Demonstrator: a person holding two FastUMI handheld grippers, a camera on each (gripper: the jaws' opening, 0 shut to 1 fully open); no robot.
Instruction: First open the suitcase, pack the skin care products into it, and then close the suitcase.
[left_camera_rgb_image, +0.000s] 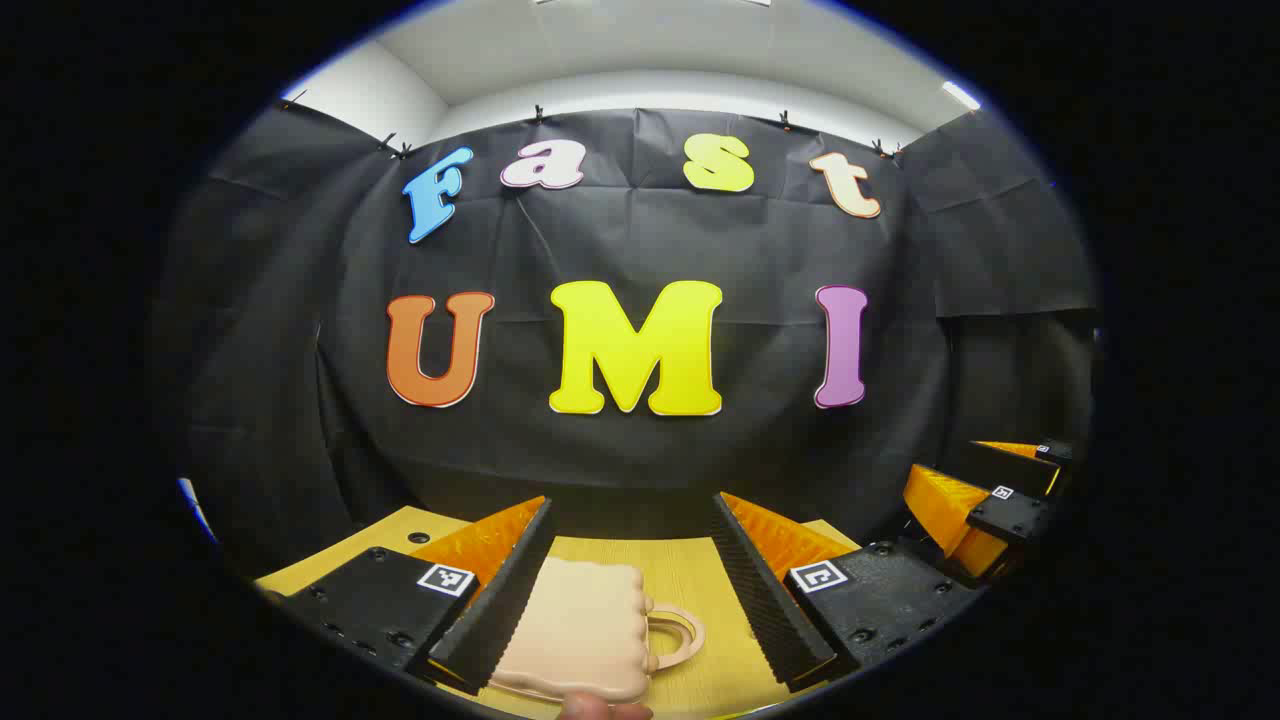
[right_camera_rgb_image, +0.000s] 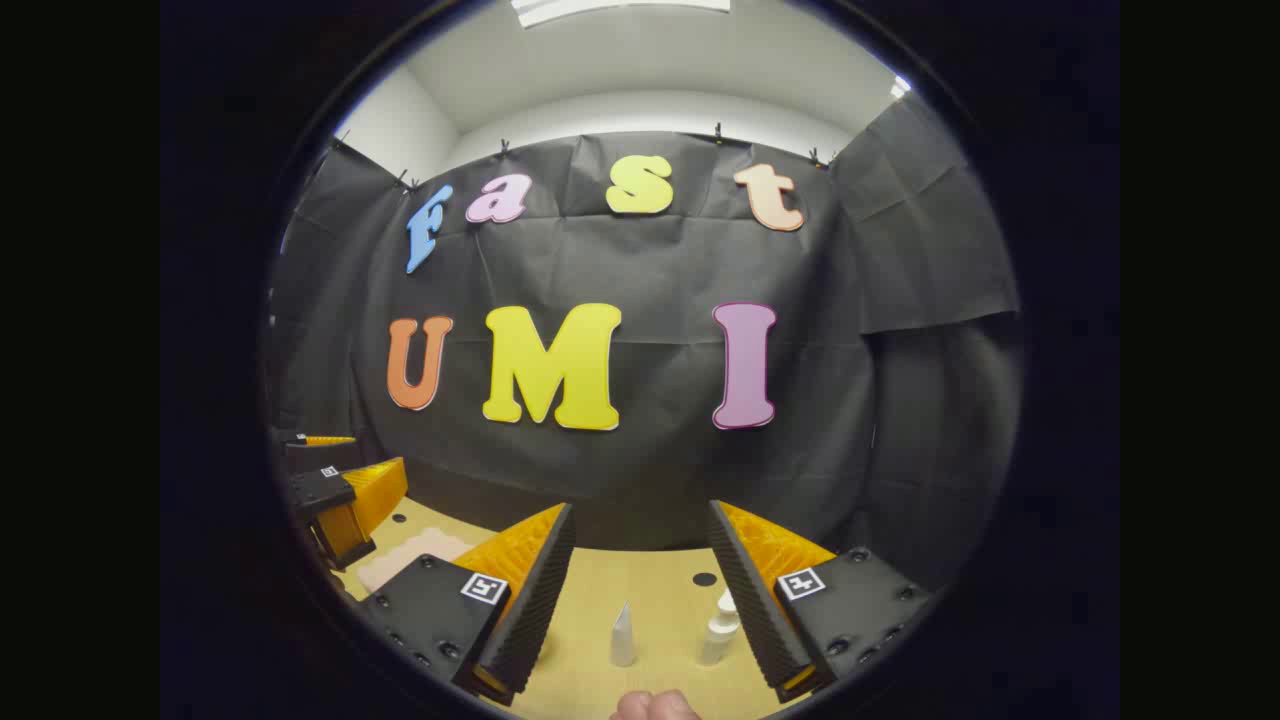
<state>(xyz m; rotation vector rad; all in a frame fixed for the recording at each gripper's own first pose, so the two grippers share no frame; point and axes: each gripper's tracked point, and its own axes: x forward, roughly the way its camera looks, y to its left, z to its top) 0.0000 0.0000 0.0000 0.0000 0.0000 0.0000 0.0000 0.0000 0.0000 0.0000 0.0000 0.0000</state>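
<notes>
Matt, smooth beige suitcase on a pale wood-grain table; ribbed tool pads.

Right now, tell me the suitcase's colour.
Pale peach-beige, handle included. The suitcase shows best in the left gripper view, lying closed on the wooden table.

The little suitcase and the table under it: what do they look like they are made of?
The suitcase looks like matte beige moulded plastic: a smooth ribbed shell with a rigid loop handle, though I cannot be sure. The table looks like pale wood or wood laminate, with faint grain lines.
</notes>
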